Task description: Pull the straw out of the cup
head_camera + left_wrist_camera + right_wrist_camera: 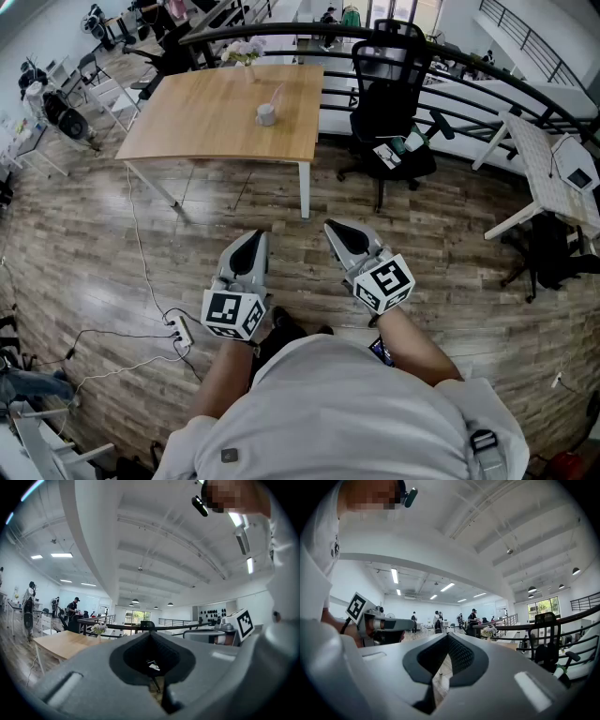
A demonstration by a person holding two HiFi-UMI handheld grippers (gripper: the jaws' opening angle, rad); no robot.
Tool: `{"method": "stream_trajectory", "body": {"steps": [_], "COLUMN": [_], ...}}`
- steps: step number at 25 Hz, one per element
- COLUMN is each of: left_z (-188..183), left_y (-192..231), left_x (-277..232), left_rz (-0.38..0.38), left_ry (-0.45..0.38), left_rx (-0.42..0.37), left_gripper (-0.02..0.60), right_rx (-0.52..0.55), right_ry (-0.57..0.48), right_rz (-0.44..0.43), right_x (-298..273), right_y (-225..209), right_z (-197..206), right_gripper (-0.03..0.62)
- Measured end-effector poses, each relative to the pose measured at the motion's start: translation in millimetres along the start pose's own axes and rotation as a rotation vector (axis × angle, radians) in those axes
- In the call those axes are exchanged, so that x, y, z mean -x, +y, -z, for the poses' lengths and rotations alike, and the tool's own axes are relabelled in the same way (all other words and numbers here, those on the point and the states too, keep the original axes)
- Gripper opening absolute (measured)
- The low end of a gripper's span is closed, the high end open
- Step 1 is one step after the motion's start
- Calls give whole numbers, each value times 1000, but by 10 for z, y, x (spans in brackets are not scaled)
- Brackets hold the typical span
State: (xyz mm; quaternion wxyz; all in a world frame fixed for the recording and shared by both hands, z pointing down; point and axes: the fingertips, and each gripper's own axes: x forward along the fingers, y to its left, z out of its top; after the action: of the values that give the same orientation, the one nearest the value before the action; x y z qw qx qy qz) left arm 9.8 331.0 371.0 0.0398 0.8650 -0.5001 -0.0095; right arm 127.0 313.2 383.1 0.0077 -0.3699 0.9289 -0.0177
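Note:
A small grey cup (265, 115) with a pink straw (276, 95) leaning out of it stands on the wooden table (206, 112), toward its right side. Both grippers are held close to the person's body, well short of the table and over the wood floor. My left gripper (252, 236) (150, 635) has its jaws together with nothing between them. My right gripper (337, 228) (447, 635) is also shut and empty. Neither gripper view shows the cup; each shows the other gripper beside it.
A black office chair (389, 103) stands right of the table. A white desk (553, 173) is at the far right. A vase of flowers (242, 52) sits at the table's far edge. A power strip with cables (178, 330) lies on the floor at the left.

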Motion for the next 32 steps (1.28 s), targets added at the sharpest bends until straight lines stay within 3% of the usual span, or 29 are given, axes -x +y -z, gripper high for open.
{"method": "stream_trajectory", "body": {"steps": [17,32], "left_z": [64,-125], "left_y": [531,1847], "left_x": [-29,-278], "left_rz": [-6,41], "left_ry": [-1,-1], "left_rx": [25,24], "left_gripper": [5,3], "right_rx": [-22,-24], "right_ry": [14,19], "right_rz": [-30,-22], "right_x": [-490,-1877], "right_y": [122,255], "right_z": [96,-26], "right_gripper": [9,9]}}
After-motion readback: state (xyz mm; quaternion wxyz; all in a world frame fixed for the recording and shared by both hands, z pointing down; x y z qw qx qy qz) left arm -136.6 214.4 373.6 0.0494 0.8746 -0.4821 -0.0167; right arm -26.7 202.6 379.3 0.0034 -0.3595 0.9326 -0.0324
